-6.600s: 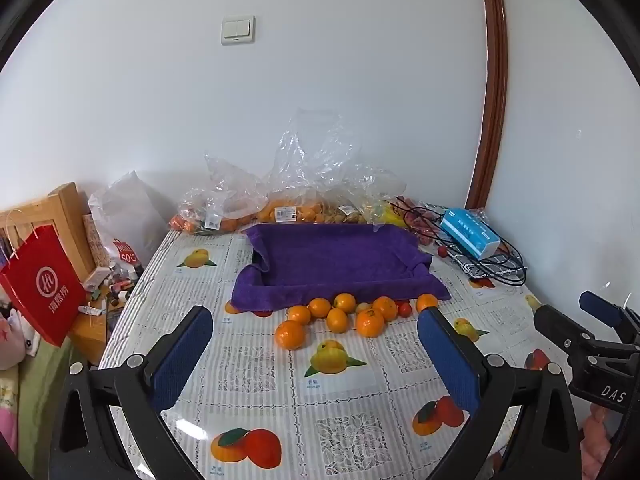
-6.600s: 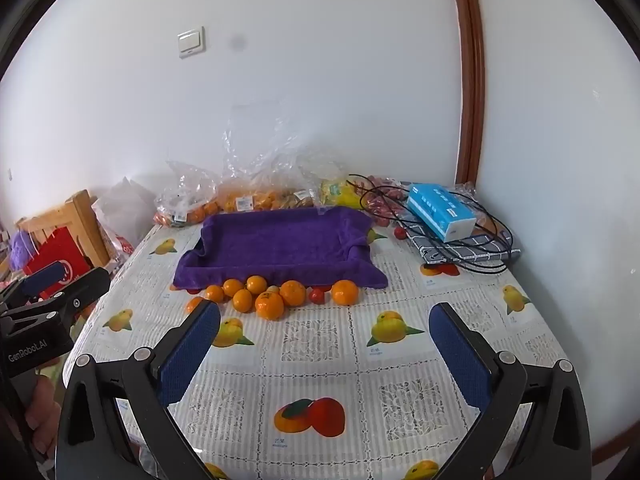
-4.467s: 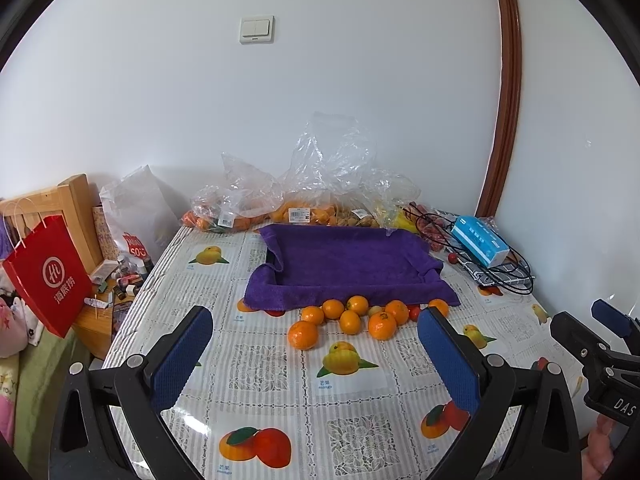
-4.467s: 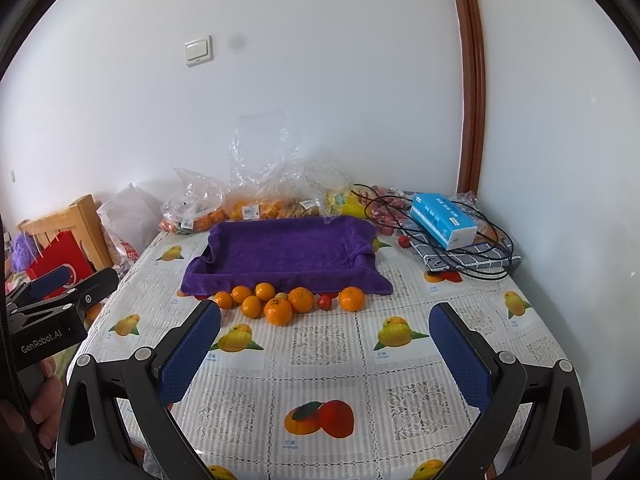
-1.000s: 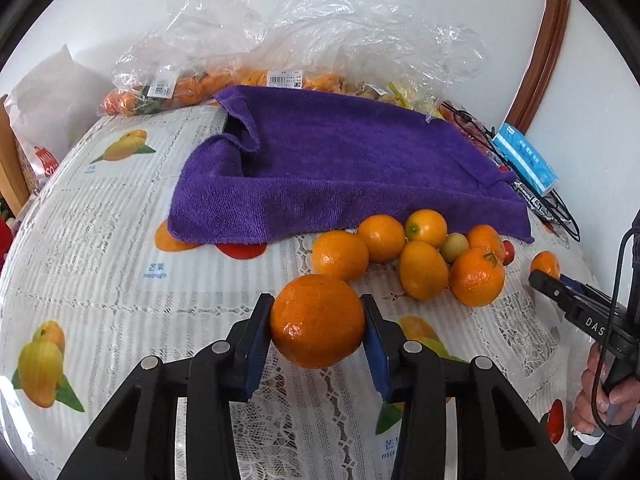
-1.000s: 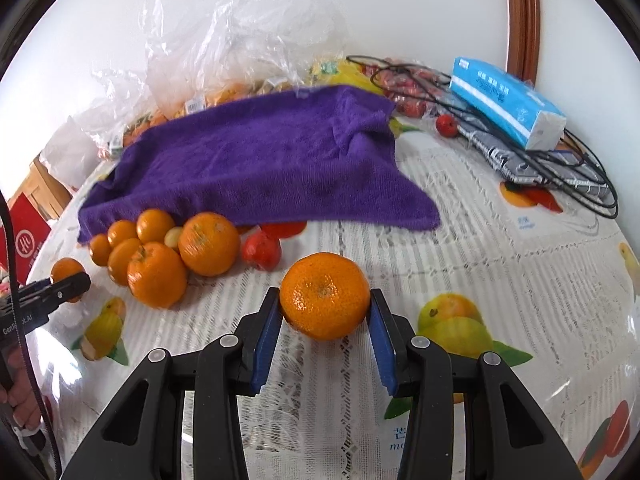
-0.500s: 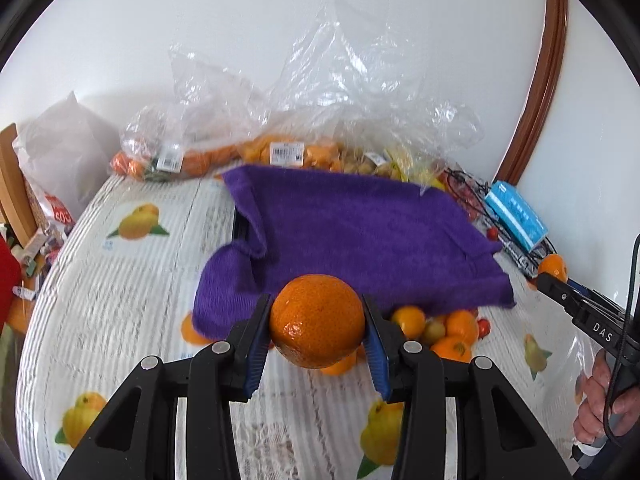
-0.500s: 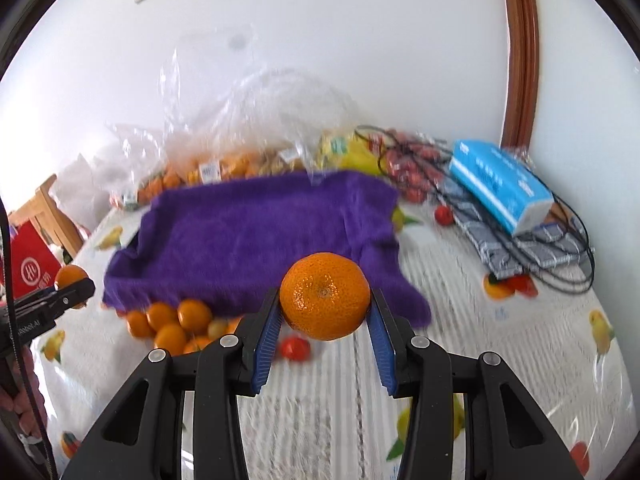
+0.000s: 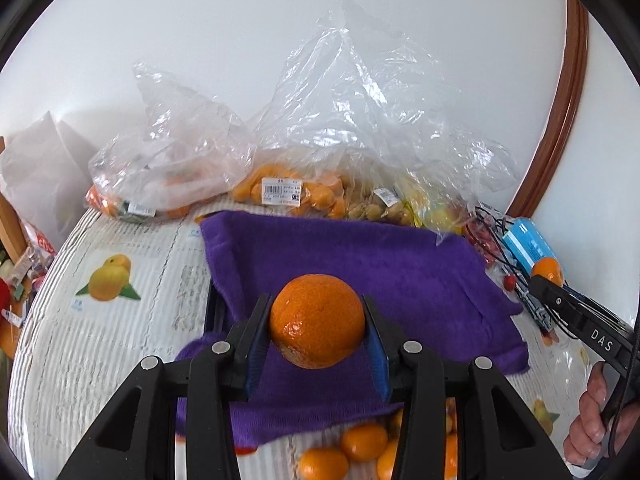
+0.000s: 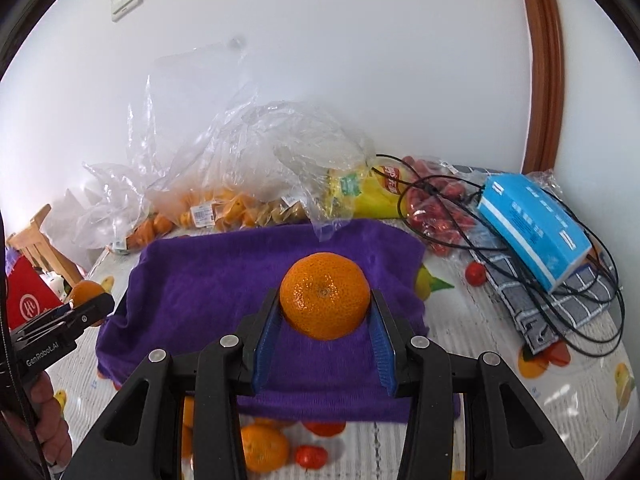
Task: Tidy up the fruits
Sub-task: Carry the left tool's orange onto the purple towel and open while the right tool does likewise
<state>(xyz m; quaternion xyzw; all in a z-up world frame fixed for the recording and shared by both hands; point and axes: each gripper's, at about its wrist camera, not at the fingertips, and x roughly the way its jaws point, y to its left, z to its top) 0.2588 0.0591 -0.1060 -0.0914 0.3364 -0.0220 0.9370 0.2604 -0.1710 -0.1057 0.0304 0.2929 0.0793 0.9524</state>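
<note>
My left gripper (image 9: 316, 330) is shut on an orange (image 9: 317, 320) and holds it in the air over the near part of the purple towel (image 9: 380, 264). My right gripper (image 10: 324, 318) is shut on a second orange (image 10: 324, 295), also above the purple towel (image 10: 212, 276). Several loose oranges (image 9: 362, 442) lie on the tablecloth in front of the towel, partly hidden by the fingers; they also show in the right wrist view (image 10: 264, 448) with a small tomato (image 10: 311, 456). The right gripper shows at the edge of the left wrist view (image 9: 548, 286).
Clear plastic bags of fruit (image 9: 296, 192) line the wall behind the towel. A blue tissue pack (image 10: 532, 228), black cables (image 10: 532, 280) and a checked cloth (image 10: 560, 300) lie at the right. A red bag (image 10: 28, 300) and wooden frame (image 10: 36, 236) stand left.
Both grippers closed on oranges on the tablecloth, lifted them and carried them forward over the purple towel. The row of loose oranges has dropped to the bottom of both views.
</note>
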